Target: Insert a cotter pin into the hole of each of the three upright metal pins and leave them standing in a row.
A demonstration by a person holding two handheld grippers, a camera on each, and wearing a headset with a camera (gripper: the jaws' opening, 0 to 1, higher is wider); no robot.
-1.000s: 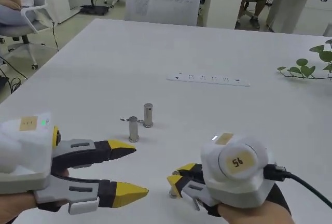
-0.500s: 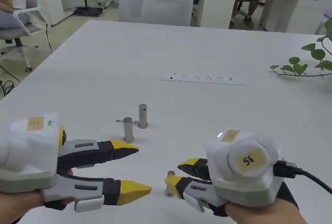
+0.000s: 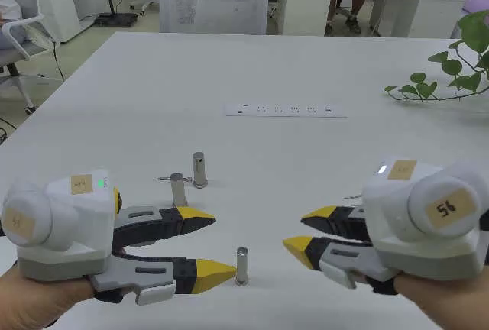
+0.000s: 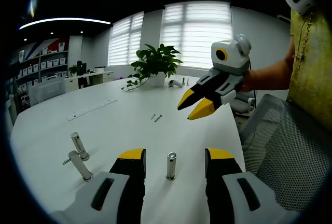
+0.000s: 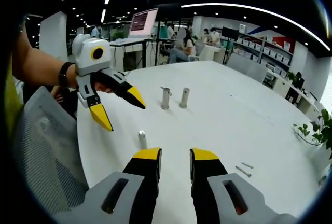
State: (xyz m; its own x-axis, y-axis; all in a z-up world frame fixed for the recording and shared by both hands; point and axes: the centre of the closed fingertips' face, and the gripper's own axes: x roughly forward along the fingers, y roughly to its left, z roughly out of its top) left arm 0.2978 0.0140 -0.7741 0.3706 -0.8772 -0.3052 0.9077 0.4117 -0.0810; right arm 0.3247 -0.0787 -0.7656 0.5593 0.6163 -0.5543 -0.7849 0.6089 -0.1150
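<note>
A bare metal pin (image 3: 242,266) stands upright near the table's front edge, between my two grippers. My left gripper (image 3: 212,245) is open just left of it; in the left gripper view the same pin (image 4: 170,165) stands ahead of the gap between the jaws. My right gripper (image 3: 300,232) is open to the pin's right and apart from it. Two more pins stand further back: one bare (image 3: 199,169), one (image 3: 178,189) with a cotter pin through its hole. Loose cotter pins (image 5: 242,168) lie to the right.
A white power strip (image 3: 284,109) lies across the middle of the table. A green plant (image 3: 451,70) trails onto the far right edge. A chair (image 3: 214,9) stands behind the far edge, and desks and seated people beyond.
My right gripper has let go of the near pin and drawn back to the right, leaving it standing alone. The left gripper has held its place. The head camera has shifted.
</note>
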